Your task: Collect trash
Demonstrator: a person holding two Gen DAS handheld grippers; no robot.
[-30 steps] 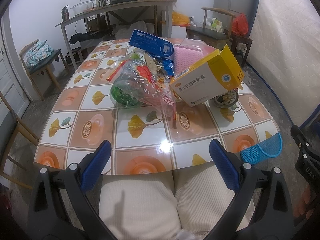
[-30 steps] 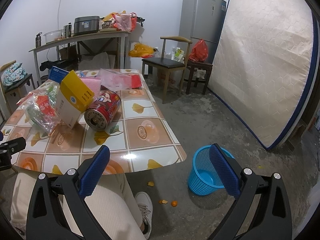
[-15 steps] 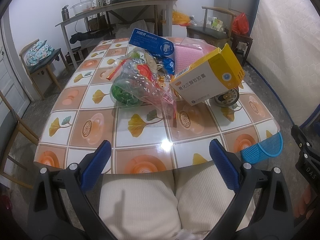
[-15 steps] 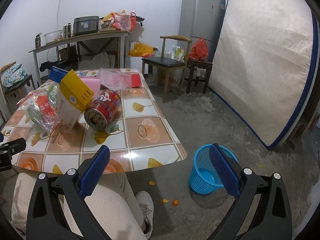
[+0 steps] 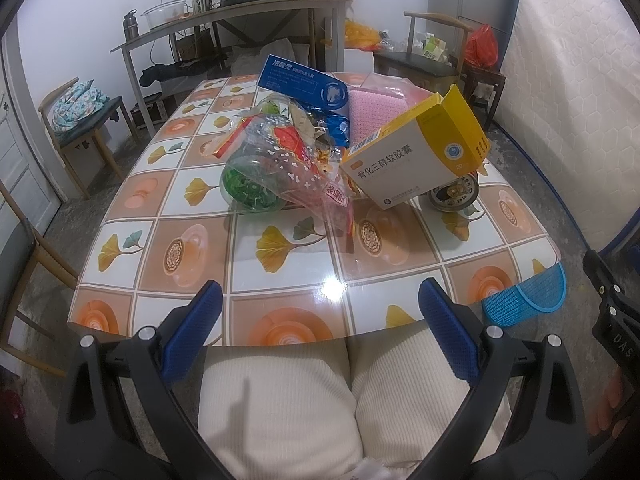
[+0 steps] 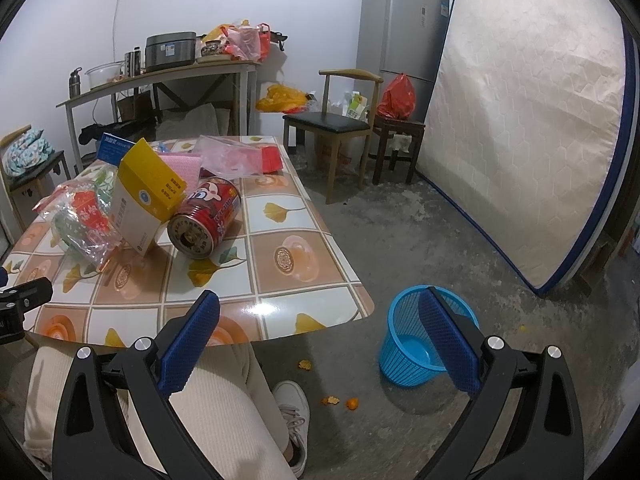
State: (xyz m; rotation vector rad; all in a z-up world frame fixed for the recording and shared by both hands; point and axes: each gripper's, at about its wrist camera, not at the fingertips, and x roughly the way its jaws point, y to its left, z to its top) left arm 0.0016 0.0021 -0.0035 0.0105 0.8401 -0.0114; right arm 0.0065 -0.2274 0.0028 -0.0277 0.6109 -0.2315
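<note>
Blue-padded left gripper [image 5: 320, 300] and right gripper [image 6: 320, 312] agape, trash pile [image 5: 344, 148] seemingly untouched

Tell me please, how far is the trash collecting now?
Nothing looks done: the blue basket on the floor is empty. Nothing is in hand: left gripper and right gripper are open. Left: yellow medicine box, red can, plastic bag, all on the table.

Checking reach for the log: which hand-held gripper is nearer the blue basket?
Right. The right hand-held gripper hangs over the floor with the blue basket just ahead; the left hand-held gripper faces the table, basket off to its right.
</note>
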